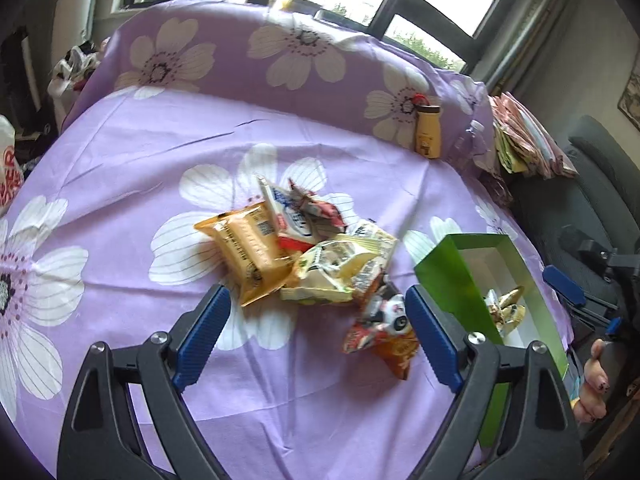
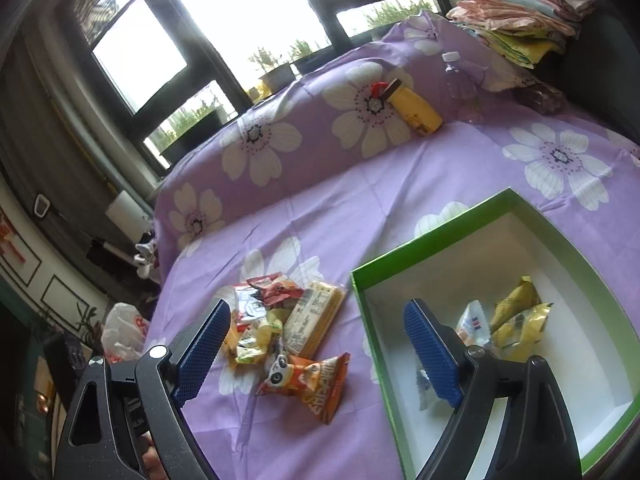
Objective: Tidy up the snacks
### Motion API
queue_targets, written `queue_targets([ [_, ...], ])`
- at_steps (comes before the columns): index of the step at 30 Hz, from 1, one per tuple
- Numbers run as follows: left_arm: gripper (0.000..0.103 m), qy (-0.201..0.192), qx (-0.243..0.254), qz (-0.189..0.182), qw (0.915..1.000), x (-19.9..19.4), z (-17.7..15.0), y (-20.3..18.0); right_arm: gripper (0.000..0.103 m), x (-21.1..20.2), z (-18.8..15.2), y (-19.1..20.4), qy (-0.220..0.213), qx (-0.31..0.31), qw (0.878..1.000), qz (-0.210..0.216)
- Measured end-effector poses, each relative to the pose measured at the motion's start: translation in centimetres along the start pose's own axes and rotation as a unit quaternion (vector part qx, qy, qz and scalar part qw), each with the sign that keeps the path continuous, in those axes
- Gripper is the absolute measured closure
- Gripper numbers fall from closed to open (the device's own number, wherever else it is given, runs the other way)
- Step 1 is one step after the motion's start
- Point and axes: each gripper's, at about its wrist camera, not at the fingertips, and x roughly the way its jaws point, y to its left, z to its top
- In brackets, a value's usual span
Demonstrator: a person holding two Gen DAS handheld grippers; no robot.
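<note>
1. Purple floral bedsheet (image 1: 120, 152) carries a loose pile of crinkly foil snack packets (image 1: 304, 248); the green-rimmed, white-lined cardboard box (image 2: 432, 252) sits just beside the pile and already holds a few yellow and white packets (image 2: 516, 320).
2. Left gripper (image 1: 318, 334): jaws spread wide, nothing between them, hovering over the near edge of the pile.
3. Right gripper (image 2: 316, 352): jaws likewise released and empty, straddling the box's near wall.
4. Nearest target, judged: the orange panda-print packet (image 2: 308, 376), lying flat apart from the heap.
5. Its long axis runs from the pile toward the box; close across the narrow width, mid-body, avoiding the sealed ends.
</note>
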Motion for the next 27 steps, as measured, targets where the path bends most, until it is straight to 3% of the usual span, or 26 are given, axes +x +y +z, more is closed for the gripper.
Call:
queue_targets([
  [5,0.013,0.036,-0.046,0.000,0.9983,1.4,-0.2,2.3,0.014,3.3,-1.3,2.2,0.043,-0.010,0.998,0.034],
  [13,0.014,0.064,-0.062,0.015,0.9959,2.3,-0.6,3.3,0.014,8.1,-3.3,3.9,0.128,0.008,0.987,0.097],
  [16,0.014,0.079,-0.055,-0.003,0.9954,2.8,-1.0,2.7,0.014,9.0,-3.9,3.8,0.144,0.006,0.986,0.082],
  [20,0.014,0.081,-0.038,-0.003,0.9960,2.9,-1.3,2.0,0.015,10.0,-4.4,3.7,0.157,-0.013,0.987,0.030],
  [27,0.015,0.094,-0.028,0.014,0.9951,3.2,-1.7,1.9,0.033,11.9,-4.7,3.5,0.166,-0.043,0.985,0.011],
])
